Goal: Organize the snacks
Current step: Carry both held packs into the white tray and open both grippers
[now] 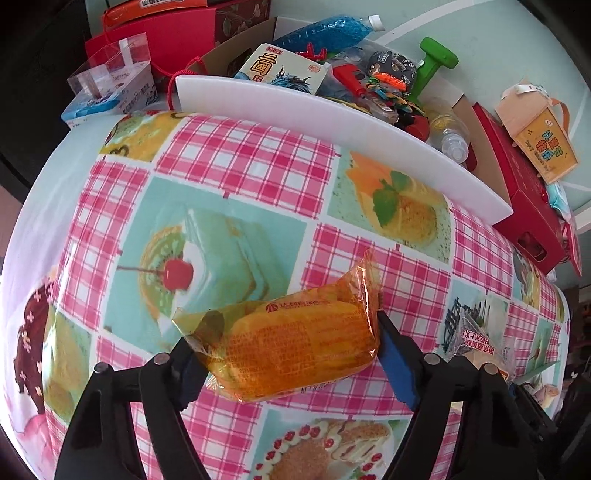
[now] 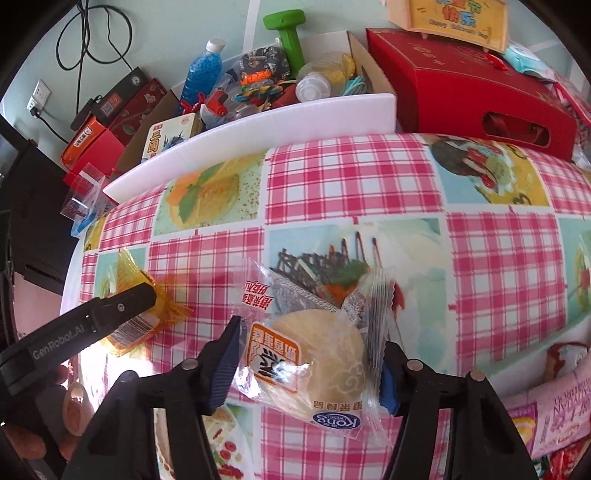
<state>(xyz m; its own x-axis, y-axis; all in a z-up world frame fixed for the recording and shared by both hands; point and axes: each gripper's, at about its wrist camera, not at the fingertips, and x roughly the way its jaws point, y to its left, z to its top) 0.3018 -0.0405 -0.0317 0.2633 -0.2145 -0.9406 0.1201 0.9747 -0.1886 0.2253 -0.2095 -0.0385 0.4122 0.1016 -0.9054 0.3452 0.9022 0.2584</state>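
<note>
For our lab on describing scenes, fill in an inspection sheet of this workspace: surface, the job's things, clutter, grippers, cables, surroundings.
Surface: tablecloth in pink plaid with dessert pictures; white board standing along its far edge.
Job's things: orange-wrapped cake and clear-wrapped bun, both held; pink snack packs at the right edge.
Clutter: cardboard box of toys behind the board, with blue bottle and green dumbbell; red gift box.
Grippers: left gripper shut on the cake; right gripper shut on the bun.
Cables: black cables on the wall, near a socket.
Surroundings: pale green wall.
</note>
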